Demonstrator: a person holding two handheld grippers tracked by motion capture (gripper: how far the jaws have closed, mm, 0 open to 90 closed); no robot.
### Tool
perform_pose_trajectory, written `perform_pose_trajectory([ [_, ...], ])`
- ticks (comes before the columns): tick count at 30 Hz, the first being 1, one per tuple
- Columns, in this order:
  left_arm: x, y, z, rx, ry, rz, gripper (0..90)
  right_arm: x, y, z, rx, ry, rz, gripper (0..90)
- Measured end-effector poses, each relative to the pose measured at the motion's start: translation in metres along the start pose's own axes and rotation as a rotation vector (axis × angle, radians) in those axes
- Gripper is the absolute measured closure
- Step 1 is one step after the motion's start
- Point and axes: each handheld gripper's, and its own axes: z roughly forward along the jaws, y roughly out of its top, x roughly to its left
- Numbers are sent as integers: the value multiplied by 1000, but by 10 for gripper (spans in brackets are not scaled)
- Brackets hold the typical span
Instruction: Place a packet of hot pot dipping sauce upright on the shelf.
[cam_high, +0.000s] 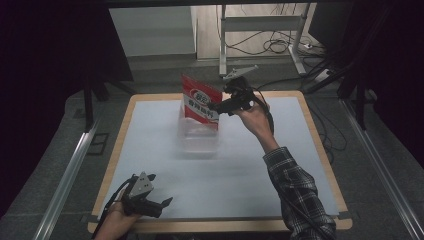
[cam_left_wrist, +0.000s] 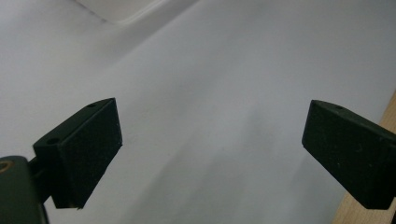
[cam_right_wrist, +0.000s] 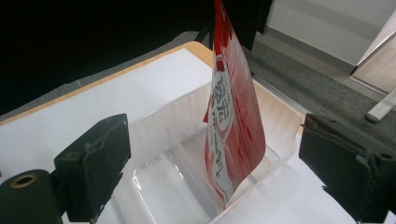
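High view: right gripper (cam_high: 215, 106) hovering open-jawed by red snack pouch (cam_high: 201, 104), standing upright in clear divided tray (cam_high: 199, 141); left gripper (cam_high: 162, 204) idling near table edge.
Left gripper view: jaws gaping over white tabletop (cam_left_wrist: 233, 93).
Right gripper view: pouch (cam_right_wrist: 233, 116) leaning against tray wall (cam_right_wrist: 280, 126), jaws wide, apparently just clear of it

We see our left gripper (cam_left_wrist: 212, 149) with its two black jaws wide apart above the white table cover (cam_left_wrist: 224, 70); a clear tray corner (cam_left_wrist: 123, 9) is at top, a wooden table edge (cam_left_wrist: 355, 212) at lower right
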Motion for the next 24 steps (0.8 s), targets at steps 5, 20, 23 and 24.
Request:
perform_pose_trajectory([
  [5, 0, 0, 0, 1, 2, 2, 48, 1, -2, -4, 4, -4, 1, 88],
  [20, 0, 0, 0, 5, 4, 7, 48, 7, -15, -16, 8, -29, -2, 79],
  [23, 0, 0, 0, 6, 4, 7, 48, 8, -19, -20, 5, -31, 3, 77],
  [24, 0, 0, 1, 6, 4, 6, 48, 8, -19, -21, 6, -30, 4, 76],
])
